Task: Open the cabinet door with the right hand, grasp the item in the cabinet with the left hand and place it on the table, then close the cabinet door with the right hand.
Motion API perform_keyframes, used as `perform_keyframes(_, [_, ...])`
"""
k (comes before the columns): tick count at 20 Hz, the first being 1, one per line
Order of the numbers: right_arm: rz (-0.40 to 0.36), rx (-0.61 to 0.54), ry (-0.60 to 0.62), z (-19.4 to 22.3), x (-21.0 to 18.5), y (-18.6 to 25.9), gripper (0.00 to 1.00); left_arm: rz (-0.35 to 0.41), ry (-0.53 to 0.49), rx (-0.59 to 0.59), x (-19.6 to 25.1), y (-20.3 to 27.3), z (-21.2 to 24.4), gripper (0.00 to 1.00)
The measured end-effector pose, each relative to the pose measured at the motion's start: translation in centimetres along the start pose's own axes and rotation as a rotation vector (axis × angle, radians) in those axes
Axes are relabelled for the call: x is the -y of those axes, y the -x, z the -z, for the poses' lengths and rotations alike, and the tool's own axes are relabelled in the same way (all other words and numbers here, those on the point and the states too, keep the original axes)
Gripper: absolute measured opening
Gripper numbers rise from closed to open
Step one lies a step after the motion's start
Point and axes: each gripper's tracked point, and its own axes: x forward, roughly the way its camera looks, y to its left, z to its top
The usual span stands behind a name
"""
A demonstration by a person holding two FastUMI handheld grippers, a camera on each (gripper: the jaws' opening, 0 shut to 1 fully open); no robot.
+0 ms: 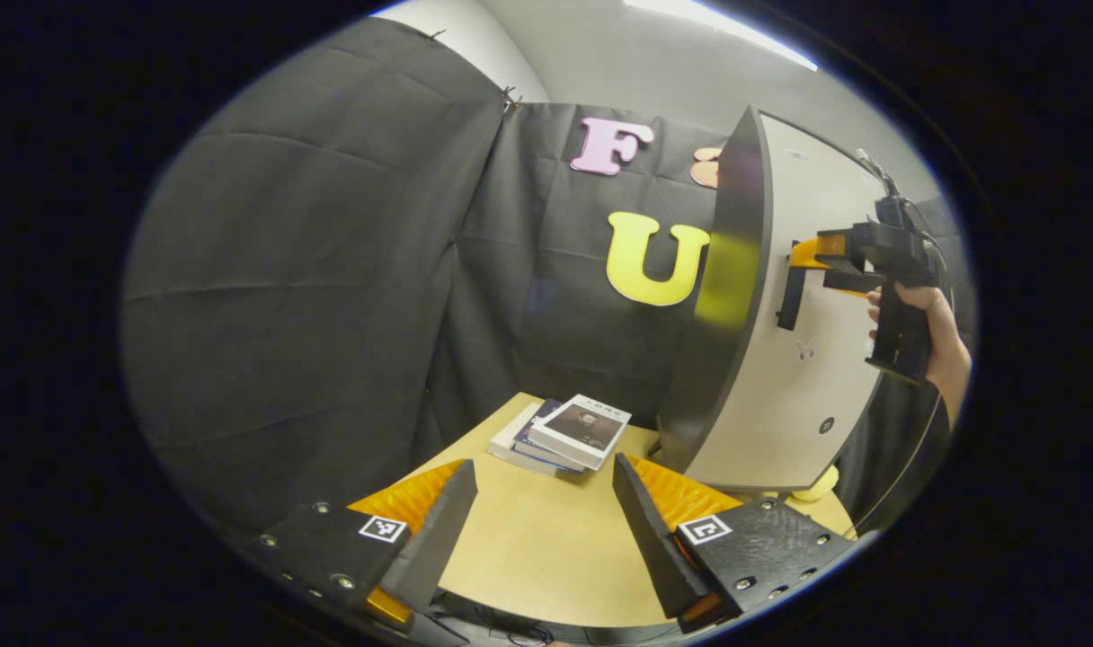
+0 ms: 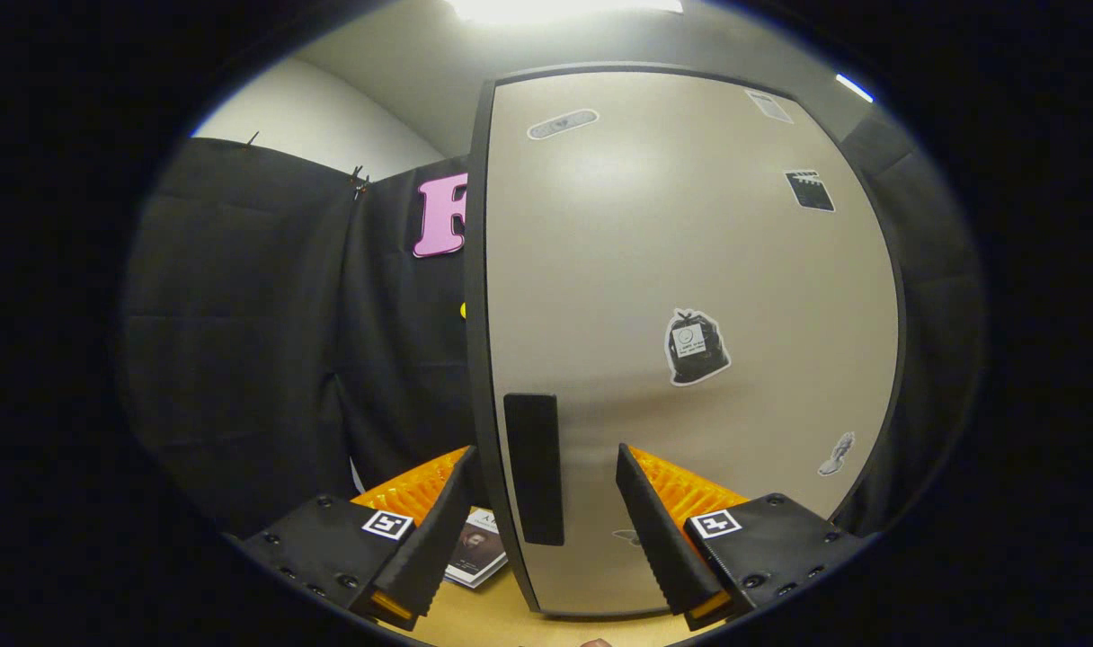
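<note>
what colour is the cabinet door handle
Black: the handle is a dark vertical bar on the pale beige cabinet door, clearest in the right gripper view.

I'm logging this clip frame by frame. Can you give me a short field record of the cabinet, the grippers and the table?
cabinet door: shut or nearly so
door handle: dark vertical bar, between the right gripper's open fingers, not clamped
right gripper: open, at the handle
left gripper: open, empty, over the table
table: light wood
books: small stack beside the cabinet
task stage: door not yet opened
</note>
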Motion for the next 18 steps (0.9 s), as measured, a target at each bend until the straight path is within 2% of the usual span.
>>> perform_keyframes(1, [0.017,-0.018,0.006,0.4,0.0,-0.5,0.92,-0.004,0.0,-0.006,-0.5,-0.2,0.2,0.94])
perform_keyframes(4, [0.045,-0.065,0.008,1.7,-0.2,-1.9,0.95,-0.001,0.015,-0.022,-1.5,-0.5,1.1,0.94])
perform_keyframes(5, [0.047,-0.076,0.006,1.9,-0.5,-2.0,0.89,0.003,0.015,-0.021,-1.6,-0.6,1.2,0.92])
perform_keyframes(6, [0.051,-0.083,0.007,2.1,-0.8,-2.0,0.79,0.004,0.014,-0.026,-1.9,-0.5,1.7,0.92])
perform_keyframes(8, [0.066,-0.084,0.018,2.2,-0.7,-2.3,0.74,0.01,0.014,-0.044,-1.8,-0.5,2.1,0.94])
perform_keyframes(9, [0.08,-0.08,0.019,2.4,-0.5,-2.5,0.7,0.016,0.013,-0.042,-1.7,-0.4,1.9,0.91])
perform_keyframes(11, [0.093,-0.074,0.008,2.1,-0.8,-2.6,0.57,0.03,-0.002,-0.034,-1.6,-0.3,1.6,0.94])
perform_keyframes(12, [0.097,-0.081,0.01,2.2,-0.7,-2.7,0.42,0.038,-0.014,-0.032,-1.4,-0.3,1.6,0.95])
perform_keyframes(14, [0.105,-0.104,0.018,2.5,-0.8,-2.7,0.48,0.034,-0.036,-0.021,-1.6,-0.3,1.2,0.95])
perform_keyframes(15, [0.112,-0.112,0.006,2.6,-0.8,-2.8,0.41,0.025,-0.04,0.003,-1.7,-0.4,0.6,0.94])
perform_keyframes(17, [0.141,-0.122,-0.024,2.7,-0.2,-3.3,0.41,0.024,-0.029,0.038,-1.5,-0.7,-0.5,0.91])
perform_keyframes(18, [0.151,-0.121,-0.037,2.7,0.2,-3.1,0.34,0.025,-0.02,0.047,-1.5,-0.4,-0.8,0.93])
